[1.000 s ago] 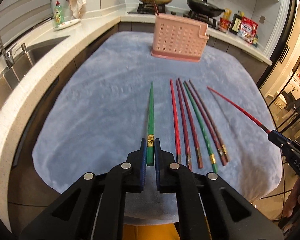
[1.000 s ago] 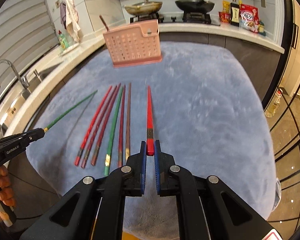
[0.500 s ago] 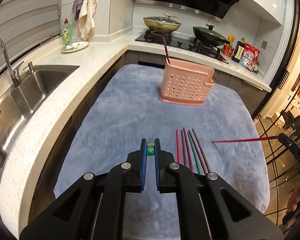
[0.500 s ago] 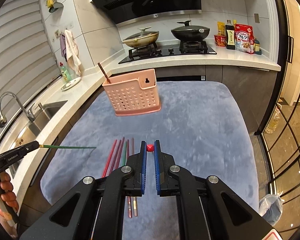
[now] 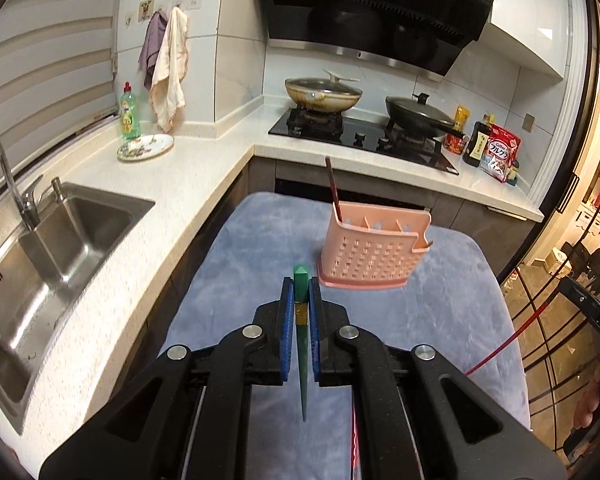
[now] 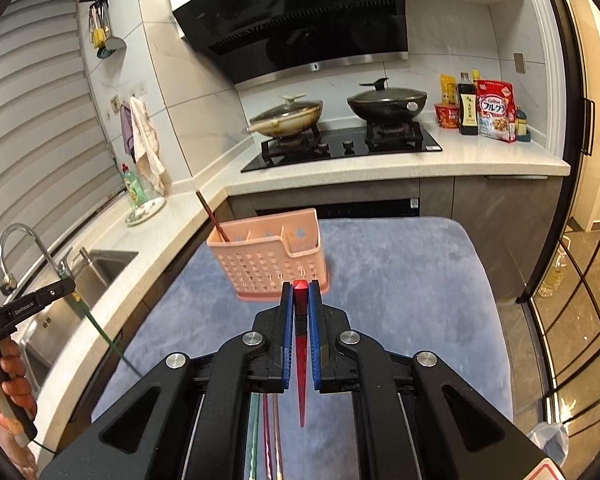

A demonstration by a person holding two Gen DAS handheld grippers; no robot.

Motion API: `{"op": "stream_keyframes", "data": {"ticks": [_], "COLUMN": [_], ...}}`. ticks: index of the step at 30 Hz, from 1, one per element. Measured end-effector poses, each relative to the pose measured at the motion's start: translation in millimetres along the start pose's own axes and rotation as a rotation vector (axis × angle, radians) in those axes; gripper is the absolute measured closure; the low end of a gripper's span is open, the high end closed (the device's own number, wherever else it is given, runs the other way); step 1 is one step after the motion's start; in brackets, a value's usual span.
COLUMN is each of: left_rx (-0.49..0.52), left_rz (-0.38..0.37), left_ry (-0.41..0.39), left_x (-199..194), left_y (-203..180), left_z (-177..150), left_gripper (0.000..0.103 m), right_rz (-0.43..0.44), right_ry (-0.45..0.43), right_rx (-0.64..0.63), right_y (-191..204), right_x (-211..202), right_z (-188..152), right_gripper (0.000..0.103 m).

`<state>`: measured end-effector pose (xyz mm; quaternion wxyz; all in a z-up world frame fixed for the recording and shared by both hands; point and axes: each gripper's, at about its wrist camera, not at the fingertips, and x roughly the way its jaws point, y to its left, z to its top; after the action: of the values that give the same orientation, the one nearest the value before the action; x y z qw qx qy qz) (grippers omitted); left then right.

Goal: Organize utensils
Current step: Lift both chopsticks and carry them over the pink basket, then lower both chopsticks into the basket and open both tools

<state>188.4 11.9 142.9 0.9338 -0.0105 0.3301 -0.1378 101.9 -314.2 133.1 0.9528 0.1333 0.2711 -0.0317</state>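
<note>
Left hand-held gripper (image 5: 299,300) pinching green chopstick (image 5: 301,360), tip down; right (image 6: 300,304) pinching red chopstick (image 6: 301,368) likewise.

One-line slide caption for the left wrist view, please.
Left gripper shut on a green chopstick, tip hanging down, above the blue mat, pink holder ahead.
</note>
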Motion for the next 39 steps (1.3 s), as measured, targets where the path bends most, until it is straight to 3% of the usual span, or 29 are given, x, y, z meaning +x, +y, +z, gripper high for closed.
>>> {"op": "stream_keyframes", "data": {"ticks": [12,20,27,39], "left_rx": [-0.006,-0.021,-0.026,-0.035], "left_rz": [-0.025,-0.048,-0.048,-0.039], "left_ry": [-0.198,-0.262,-0.237,-0.114], "left_x": [11.6,39.5,81.7,151.3], "left_y": [-28.7,-44.3,-50.6,-44.4], "left_z": [113.2,159.9,167.5,142.0], "left_gripper": [0.096,0.096,0.096,0.096], "right_rz": [0.093,0.130,0.116,0.068], "right_ry": [-0.167,-0.214,-0.174,-0.018], "right_rx": [0.032,0.067,0.054,0.024], "right_y": [15.4,21.6,25.1,18.9], "right_x": [40.7,85.4,132.3,196.5], "right_z": [105.1,153.0,151.6,112.8], "right_gripper": [0.096,0.096,0.096,0.096]}}
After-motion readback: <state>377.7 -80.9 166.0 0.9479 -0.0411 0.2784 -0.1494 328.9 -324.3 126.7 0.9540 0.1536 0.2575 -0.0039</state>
